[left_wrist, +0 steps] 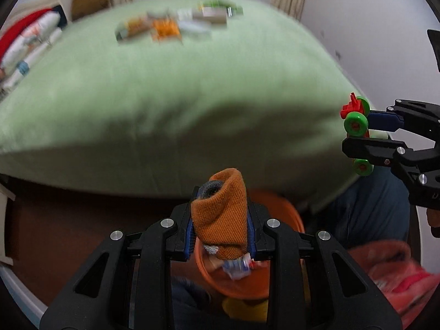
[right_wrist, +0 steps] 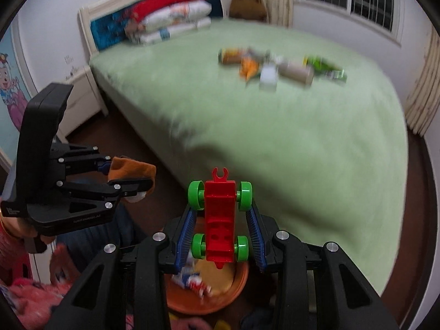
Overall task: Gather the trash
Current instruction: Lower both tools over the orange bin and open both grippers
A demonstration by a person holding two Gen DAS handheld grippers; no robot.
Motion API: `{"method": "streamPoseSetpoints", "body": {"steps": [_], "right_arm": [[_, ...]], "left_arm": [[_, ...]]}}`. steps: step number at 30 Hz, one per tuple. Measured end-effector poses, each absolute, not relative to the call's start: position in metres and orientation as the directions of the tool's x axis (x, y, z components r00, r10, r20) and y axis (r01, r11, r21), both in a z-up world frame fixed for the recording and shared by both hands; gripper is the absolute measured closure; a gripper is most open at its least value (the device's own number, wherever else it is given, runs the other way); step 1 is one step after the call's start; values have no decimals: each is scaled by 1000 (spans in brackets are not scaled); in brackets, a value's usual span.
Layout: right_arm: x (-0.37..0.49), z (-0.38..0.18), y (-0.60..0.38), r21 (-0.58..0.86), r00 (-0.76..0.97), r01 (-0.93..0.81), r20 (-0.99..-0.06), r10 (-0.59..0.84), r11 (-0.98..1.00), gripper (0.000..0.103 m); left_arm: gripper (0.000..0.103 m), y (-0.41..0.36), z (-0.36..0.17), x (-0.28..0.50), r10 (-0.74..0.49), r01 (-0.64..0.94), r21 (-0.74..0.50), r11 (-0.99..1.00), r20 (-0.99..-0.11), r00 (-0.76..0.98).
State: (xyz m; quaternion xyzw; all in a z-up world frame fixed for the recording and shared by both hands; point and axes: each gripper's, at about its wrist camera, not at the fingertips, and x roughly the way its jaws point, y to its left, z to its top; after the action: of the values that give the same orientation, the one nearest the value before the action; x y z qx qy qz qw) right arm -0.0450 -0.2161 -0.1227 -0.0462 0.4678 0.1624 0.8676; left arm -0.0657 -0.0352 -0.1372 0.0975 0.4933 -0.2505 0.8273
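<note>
Left wrist view shows my left gripper (left_wrist: 221, 220) closed on an orange sock (left_wrist: 222, 214), pinched at the middle of the roll. The sock is soft and light, so it squashes between the pads and will not slip easily, but a loose end may hang and catch on something. Directly under it is the orange bowl (left_wrist: 247, 283), which already holds some blurred wrappers (left_wrist: 236, 268); I judge that the sock can simply fall there when I open.

To the right of the bowl, my right gripper (right_wrist: 220, 220) holds a red toy car (right_wrist: 220, 220) with green wheels (right_wrist: 195, 194). The fingers press on the wheels, not on the body. It is hard, smooth plastic and light, and wheels can turn, so I think this hold is less sure; the flat red sides would be a better place. In the right wrist view the car hangs above the same bowl (right_wrist: 239, 280).

Beyond the bowl lies the green bed (right_wrist: 275, 137), and far across it from the bowl is a heap of trash (right_wrist: 275, 68), blurred: something orange, a white piece, a tube and a green packet. Nothing stands between that heap and the bowl except the bed edge. My leg in jeans (left_wrist: 365, 220) is just beside the bowl.
</note>
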Motion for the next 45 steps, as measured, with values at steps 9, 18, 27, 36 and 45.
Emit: {"method": "streamPoseSetpoints", "body": {"steps": [9, 18, 27, 36, 45], "right_arm": [[-44, -228, -207, 96, 277, -306, -943, 185, 947, 66], [-37, -270, -201, 63, 198, -287, -972, 123, 956, 42], [-38, -259, -209, 52, 248, -262, -961, 120, 964, 20], [-38, -262, -215, 63, 249, -247, -960, 126, 967, 19], [-39, -251, -213, 65, 269, -249, -954, 133, 966, 18]], "left_arm": [[76, -41, -247, -67, -228, 458, -148, 877, -966, 126], [46, -44, -296, -67, -164, 417, -149, 897, -986, 0], [25, -37, -287, -61, -111, 402, -77, 912, -992, 63], [24, -34, -285, -61, -86, 390, -44, 920, -992, 89], [24, -26, -270, -56, -97, 381, -47, 924, -989, 114]]}}
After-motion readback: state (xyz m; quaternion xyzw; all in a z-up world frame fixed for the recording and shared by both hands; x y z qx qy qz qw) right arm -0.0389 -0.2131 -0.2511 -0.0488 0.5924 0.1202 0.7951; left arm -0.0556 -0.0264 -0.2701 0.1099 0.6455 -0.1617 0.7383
